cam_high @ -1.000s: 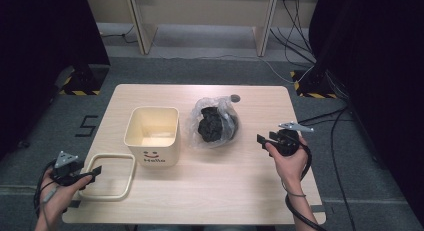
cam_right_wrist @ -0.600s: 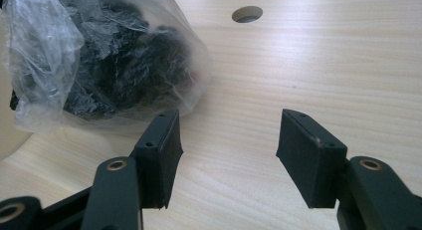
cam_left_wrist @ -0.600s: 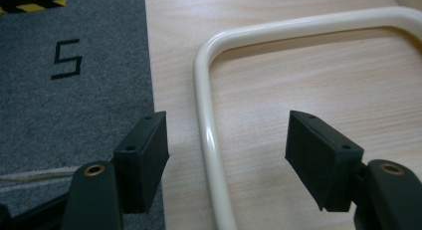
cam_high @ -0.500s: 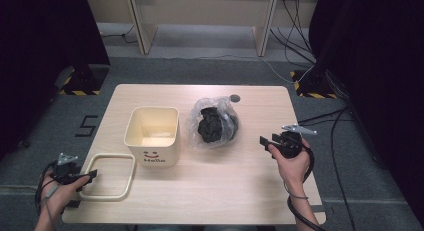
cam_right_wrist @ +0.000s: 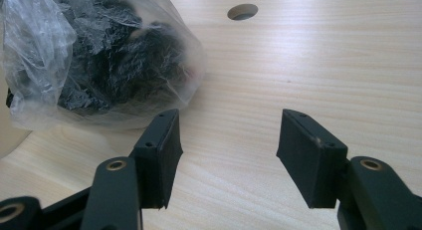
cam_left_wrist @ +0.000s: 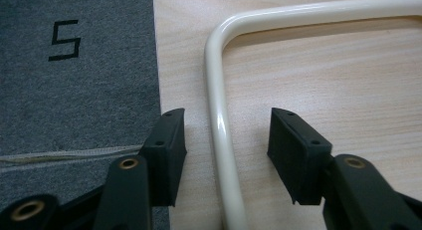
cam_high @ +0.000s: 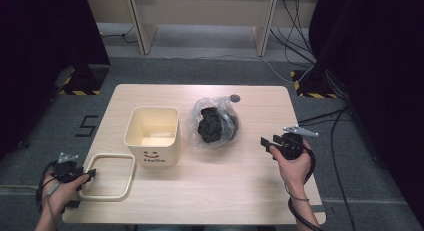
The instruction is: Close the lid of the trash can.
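**Left jaws closing around the cream frame at the desk's edge**

The left hand-held gripper [cam_high: 89, 175] sits at the near left corner of the desk [cam_high: 250, 191], right where the wood meets the grey carpet [cam_left_wrist: 74, 80]. In the left gripper view its jaws straddle the left rail of the cream rectangular frame [cam_left_wrist: 218, 120]; they have just been closing, yet a gap still shows on either side of the rail, so the pads do not press on it. The frame lies flat on the desk, its rail just inside the desk's left edge, with its far right corner just beside the cream bin [cam_high: 152, 136].

The right hand-held gripper [cam_high: 265, 141] hangs over the right part of the desk, jaws spread with nothing between them, pointing toward the clear plastic bag [cam_high: 215, 123]. In the right gripper view bare wood lies between the jaws and the bag.

The bin stands upright left of centre, open at the top, a smiling face and the word "Hello" on its near wall; its inside looks bare as far as can be seen. The bag lies just beside it to the right and holds a crumpled black mass; what that material is cannot be told. A round cable hole [cam_high: 235, 98] sits in the desk behind the bag. The near middle and right of the desk are open wood.
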Available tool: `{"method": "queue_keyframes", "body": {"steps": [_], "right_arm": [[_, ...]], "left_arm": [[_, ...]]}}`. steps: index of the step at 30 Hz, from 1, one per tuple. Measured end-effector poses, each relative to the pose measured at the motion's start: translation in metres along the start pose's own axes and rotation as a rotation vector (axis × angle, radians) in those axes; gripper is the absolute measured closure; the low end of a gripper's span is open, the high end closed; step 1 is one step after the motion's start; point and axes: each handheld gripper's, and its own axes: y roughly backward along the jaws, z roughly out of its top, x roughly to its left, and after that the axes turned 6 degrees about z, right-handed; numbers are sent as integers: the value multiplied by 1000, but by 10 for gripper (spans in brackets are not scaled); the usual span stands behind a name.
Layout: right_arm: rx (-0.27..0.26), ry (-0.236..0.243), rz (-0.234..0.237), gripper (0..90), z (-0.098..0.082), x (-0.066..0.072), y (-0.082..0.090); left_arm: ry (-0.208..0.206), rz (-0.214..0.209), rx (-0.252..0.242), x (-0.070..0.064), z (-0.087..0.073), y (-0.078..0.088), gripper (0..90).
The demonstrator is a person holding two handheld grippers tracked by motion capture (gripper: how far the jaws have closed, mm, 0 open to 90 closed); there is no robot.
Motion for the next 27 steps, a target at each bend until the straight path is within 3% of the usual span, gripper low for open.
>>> {"method": "queue_keyframes", "body": {"steps": [14, 27], "right_arm": [[-5, -4, 0, 423, -3, -2, 2], [-3, -12, -10, 422, -5, -5, 2]], "left_arm": [[38, 48, 16, -9, 5, 0, 799], [55, 72, 20, -11, 5, 1, 817]]}}
